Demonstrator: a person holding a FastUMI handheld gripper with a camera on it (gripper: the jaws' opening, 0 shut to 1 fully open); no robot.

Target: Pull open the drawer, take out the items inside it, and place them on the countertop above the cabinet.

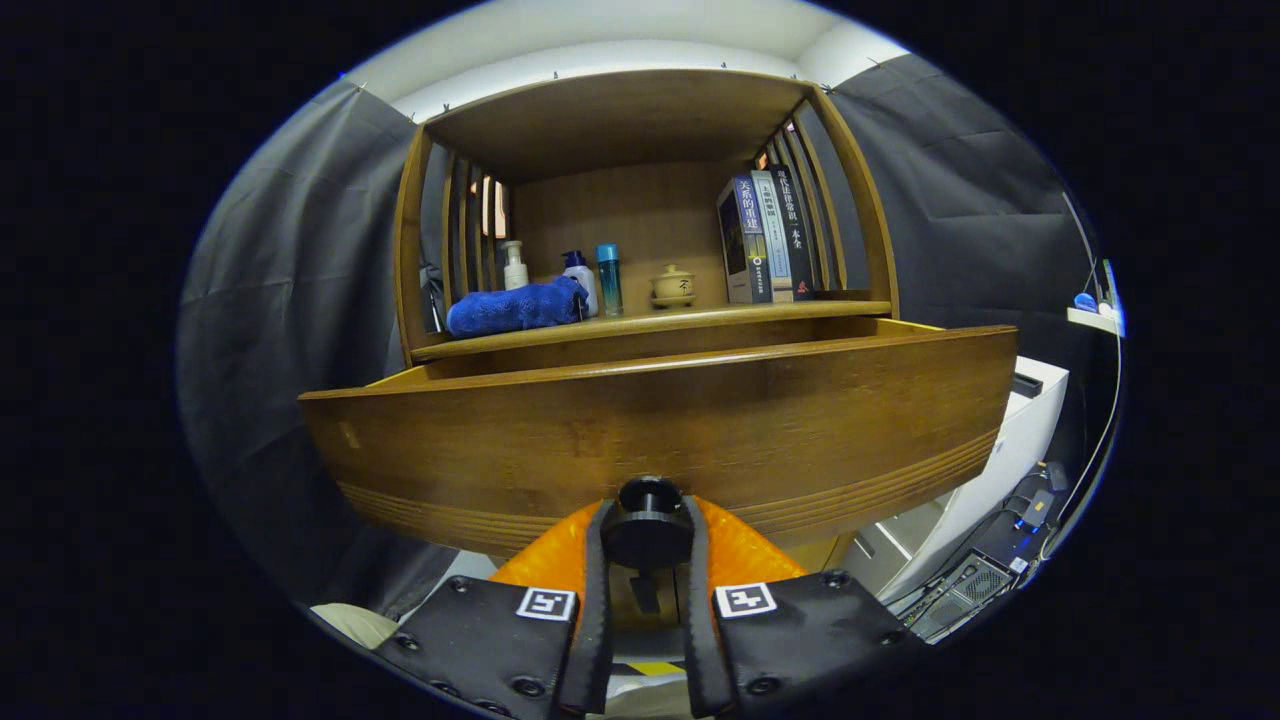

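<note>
Dark cloth booth, wooden cabinet (640,200) ahead; tabletop (660,322) beyond fingers carries blue towel (517,307), bottles, books. I have fingers (647,560) clamped on black knob (648,528) of drawer (660,430), front already out from cabinet. I'd pull straight back, level, grip firm. Drawer contents hidden behind front.

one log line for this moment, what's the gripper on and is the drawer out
gripper: shut on round black drawer knob | brown wooden drawer: pulled out | contents: hidden behind front | countertop: folded blue towel

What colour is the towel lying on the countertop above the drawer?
Blue, seen in the gripper view: the towel beside the bottles.
</note>
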